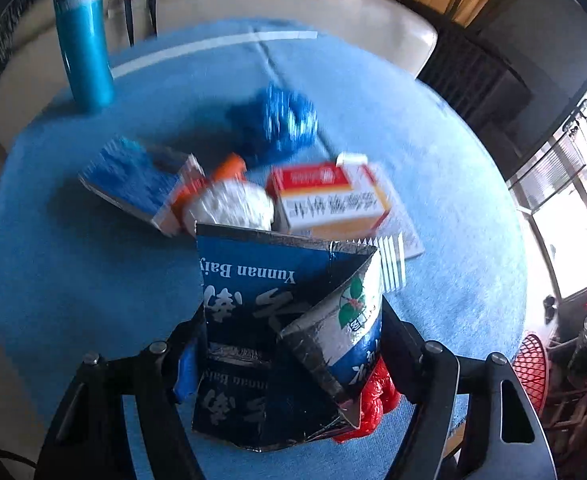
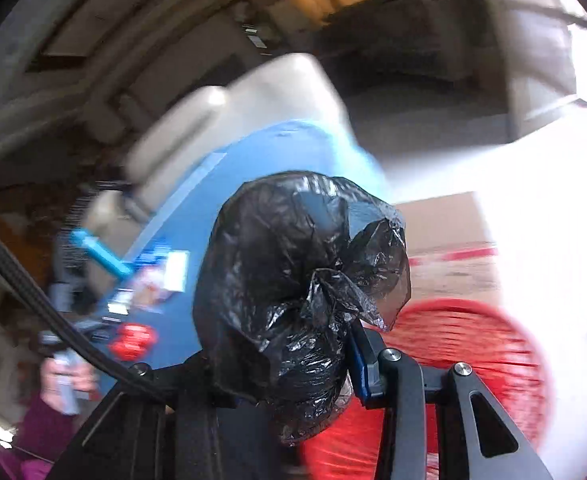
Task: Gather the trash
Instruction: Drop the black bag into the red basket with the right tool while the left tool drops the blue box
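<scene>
Two collection steps run in parallel. The right gripper [image 2: 289,364] is clamped on a knotted black plastic bag [image 2: 293,280], which bulges out past the fingertips and is carried clear of the blue table [image 2: 261,148]. A red slatted basket [image 2: 473,356] lies below and to the right of the bag, on the floor beside the table; judging by the task, it is the likely receptacle. The view is heavily motion-blurred, so the bag's exact position over the basket rim cannot be told. The left gripper [image 1: 289,344] stands partly open around a flattened dark blue carton [image 1: 261,300] that lies on the blue table [image 1: 73,272], with a crumpled red wrapper [image 1: 373,396] beside the right-hand finger. Whether the pads already press on the carton cannot be confirmed, so it is treated as not yet gripped. Further litter remains beyond it: a red and white box [image 1: 329,196], a blue and white box [image 1: 141,184], a white crumpled bag [image 1: 229,204] and a blue crumpled bag [image 1: 285,120]. A teal bottle [image 1: 81,36] stands upright near the far edge. Next, the right gripper probably needs centring over the basket before release; the left needs to close squarely on the carton.
</scene>
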The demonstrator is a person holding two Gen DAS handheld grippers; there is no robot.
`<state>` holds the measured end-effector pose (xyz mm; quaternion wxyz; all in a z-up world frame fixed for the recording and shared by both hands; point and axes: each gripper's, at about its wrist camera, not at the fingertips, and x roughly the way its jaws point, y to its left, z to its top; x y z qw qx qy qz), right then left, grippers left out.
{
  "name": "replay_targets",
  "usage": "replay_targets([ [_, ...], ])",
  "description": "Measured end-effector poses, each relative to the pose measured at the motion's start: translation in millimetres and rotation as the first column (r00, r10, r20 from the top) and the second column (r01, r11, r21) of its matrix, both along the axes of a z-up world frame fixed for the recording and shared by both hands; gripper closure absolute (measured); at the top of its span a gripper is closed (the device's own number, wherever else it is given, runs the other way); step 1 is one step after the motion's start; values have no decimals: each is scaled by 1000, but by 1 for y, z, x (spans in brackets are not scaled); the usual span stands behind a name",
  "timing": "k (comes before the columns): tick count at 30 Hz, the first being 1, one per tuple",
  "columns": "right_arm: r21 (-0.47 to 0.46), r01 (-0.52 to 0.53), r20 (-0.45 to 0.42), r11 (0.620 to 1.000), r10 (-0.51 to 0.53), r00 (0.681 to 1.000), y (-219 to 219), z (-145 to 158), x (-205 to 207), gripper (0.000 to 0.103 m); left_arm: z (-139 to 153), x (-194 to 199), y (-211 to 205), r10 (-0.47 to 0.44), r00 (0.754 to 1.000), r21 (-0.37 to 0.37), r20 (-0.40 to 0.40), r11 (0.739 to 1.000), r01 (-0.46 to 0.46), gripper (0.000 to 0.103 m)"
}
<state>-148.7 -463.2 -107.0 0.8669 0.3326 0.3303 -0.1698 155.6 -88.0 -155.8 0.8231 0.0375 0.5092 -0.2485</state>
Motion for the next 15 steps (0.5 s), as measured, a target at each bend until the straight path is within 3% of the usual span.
replay_targets([
  [3,50,56,-56,997,-53,997,-18,-9,-34,61,22,-13,-4,-24,997,-9,80,1000,25,27],
  [7,171,-3,-109,985,21,994,-13,-26,-46,56,55,-42,-23,-108,977,-19,186,993,114,27],
  [9,186,-24,-121,982,48,992,-7,-31,-42,42,69,-59,-41,-180,960,-26,215,981,190,27],
  [11,199,-13,-113,980,36,993,-8,-31,-40,39,78,-79,-65,-263,938,-29,226,961,276,26],
  [15,198,79,-57,977,-69,996,-37,-42,-78,36,85,-127,-118,-442,875,-45,198,887,459,26],
])
